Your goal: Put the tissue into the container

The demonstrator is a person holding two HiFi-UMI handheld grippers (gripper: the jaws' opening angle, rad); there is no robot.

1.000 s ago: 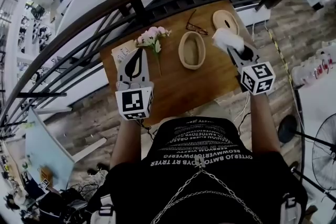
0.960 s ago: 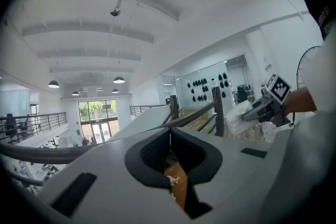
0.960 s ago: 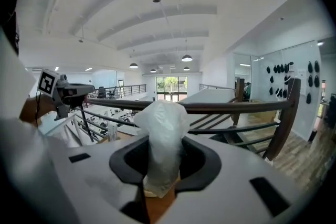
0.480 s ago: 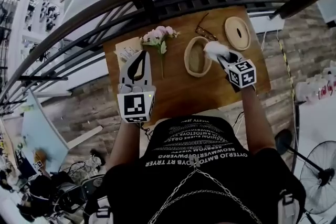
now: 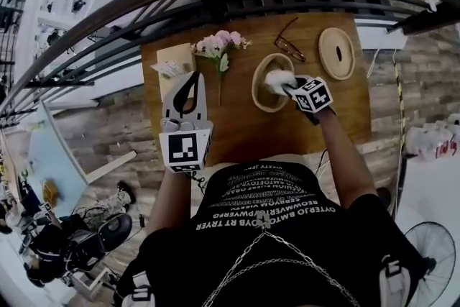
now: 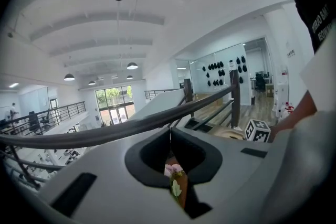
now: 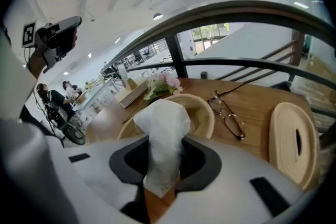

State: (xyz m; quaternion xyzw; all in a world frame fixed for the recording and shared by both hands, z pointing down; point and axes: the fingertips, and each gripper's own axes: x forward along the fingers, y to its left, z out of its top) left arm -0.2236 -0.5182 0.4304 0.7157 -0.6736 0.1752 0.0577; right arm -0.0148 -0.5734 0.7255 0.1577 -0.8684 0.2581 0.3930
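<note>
White tissue (image 5: 275,80) is pinched between the partly closed jaws of the right gripper (image 5: 287,88), over the opening of the oval container (image 5: 267,107) on the wooden table (image 5: 237,133). The left gripper (image 5: 190,81) is kept empty, jaws together, beside pink flowers (image 5: 218,44). Eyeglasses (image 5: 289,47) and a slotted lid (image 5: 336,52) are seen beyond.

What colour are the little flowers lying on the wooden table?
The small bunch of flowers is pale pink with green leaves, clearest in the head view.
</note>
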